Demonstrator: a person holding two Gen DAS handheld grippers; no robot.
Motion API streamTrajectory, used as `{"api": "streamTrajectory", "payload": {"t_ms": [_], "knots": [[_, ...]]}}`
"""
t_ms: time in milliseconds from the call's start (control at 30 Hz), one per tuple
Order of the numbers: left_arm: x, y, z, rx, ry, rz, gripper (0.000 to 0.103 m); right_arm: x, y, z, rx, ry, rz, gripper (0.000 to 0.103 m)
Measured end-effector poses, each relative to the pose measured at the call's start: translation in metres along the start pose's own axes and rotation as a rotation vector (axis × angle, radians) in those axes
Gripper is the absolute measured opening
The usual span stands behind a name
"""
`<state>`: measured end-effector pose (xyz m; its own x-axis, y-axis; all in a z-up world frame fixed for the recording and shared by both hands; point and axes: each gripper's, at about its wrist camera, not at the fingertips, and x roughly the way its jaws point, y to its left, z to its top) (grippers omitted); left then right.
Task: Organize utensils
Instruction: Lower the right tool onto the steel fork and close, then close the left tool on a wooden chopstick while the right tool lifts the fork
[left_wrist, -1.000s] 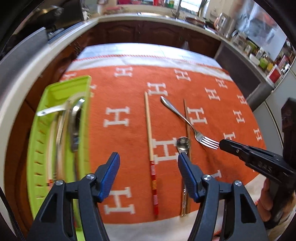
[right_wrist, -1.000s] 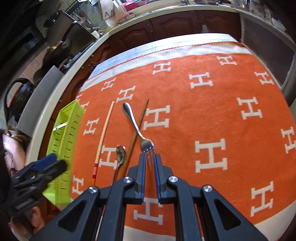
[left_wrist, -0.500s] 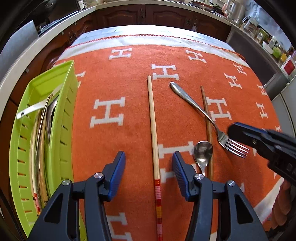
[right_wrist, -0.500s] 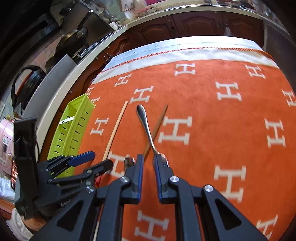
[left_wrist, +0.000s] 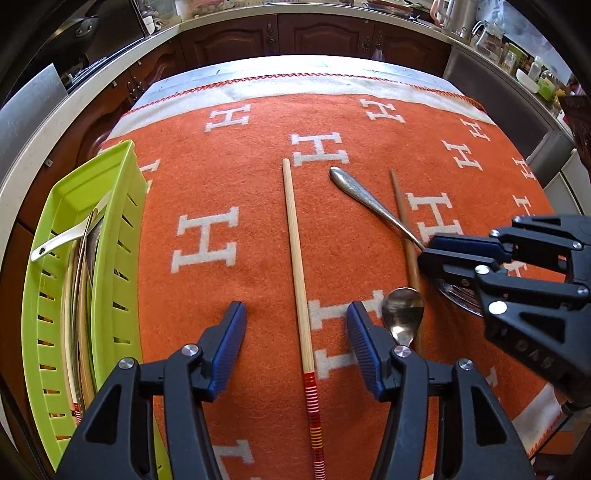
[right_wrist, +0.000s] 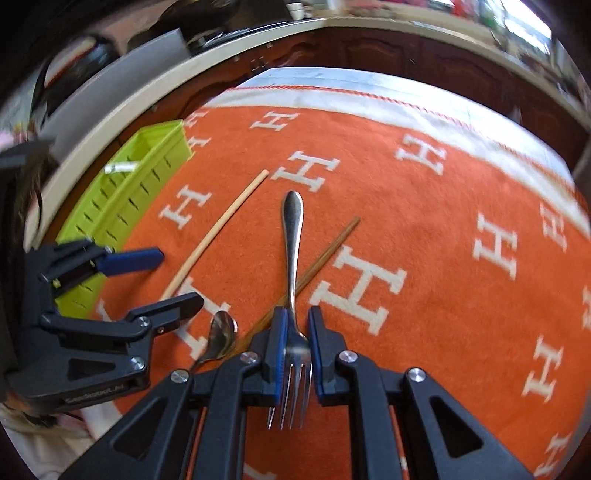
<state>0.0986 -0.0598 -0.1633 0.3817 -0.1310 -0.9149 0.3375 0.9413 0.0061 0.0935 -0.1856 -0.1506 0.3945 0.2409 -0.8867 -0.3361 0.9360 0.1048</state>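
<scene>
My right gripper (right_wrist: 295, 325) is shut on the neck of a steel fork (right_wrist: 291, 236), its handle pointing away; the gripper also shows in the left wrist view (left_wrist: 436, 254) over the fork (left_wrist: 365, 195). My left gripper (left_wrist: 295, 339) is open, its jaws either side of a light chopstick (left_wrist: 297, 266) with a red striped end. A brown chopstick (left_wrist: 404, 225) lies under the fork, with a steel spoon (left_wrist: 402, 314) beside it. A lime green tray (left_wrist: 110, 229) at the left holds several utensils.
An orange cloth with white H marks (left_wrist: 229, 206) covers the table. Dark wood cabinets (left_wrist: 314, 37) and a countertop with jars (left_wrist: 517, 55) stand beyond the table's far edge. A hob with pans (left_wrist: 74, 44) is at the far left.
My left gripper has moved right over the light chopstick and lower toward it. My right gripper has slid forward along the fork and is shut on its neck.
</scene>
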Motion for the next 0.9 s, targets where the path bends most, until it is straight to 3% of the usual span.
{"api": "streamTrajectory", "payload": {"t_ms": [67, 100, 133, 533, 733, 900], "knots": [[0.0, -0.003, 0.0, 0.009, -0.008, -0.007, 0.045, 0.002, 0.006, 0.003, -0.039, -0.008, -0.032, 0.012], [-0.002, -0.005, -0.001, 0.016, -0.018, -0.017, 0.022, 0.003, 0.008, 0.004, -0.05, -0.01, -0.043, 0.011], [-0.003, -0.008, -0.001, 0.02, -0.021, -0.028, 0.005, 0.004, 0.009, 0.005, -0.045, -0.011, -0.038, 0.006], [-0.022, 0.02, -0.01, -0.096, -0.016, -0.129, 0.003, -0.03, -0.038, -0.007, 0.351, -0.073, 0.158, 0.005], [-0.059, 0.044, -0.014, -0.149, -0.084, -0.131, 0.003, -0.047, -0.029, -0.005, 0.392, -0.103, 0.162, 0.005], [-0.086, 0.059, -0.017, -0.175, -0.127, -0.126, 0.003, -0.032, -0.023, -0.007, 0.363, -0.052, 0.122, 0.005]]}}
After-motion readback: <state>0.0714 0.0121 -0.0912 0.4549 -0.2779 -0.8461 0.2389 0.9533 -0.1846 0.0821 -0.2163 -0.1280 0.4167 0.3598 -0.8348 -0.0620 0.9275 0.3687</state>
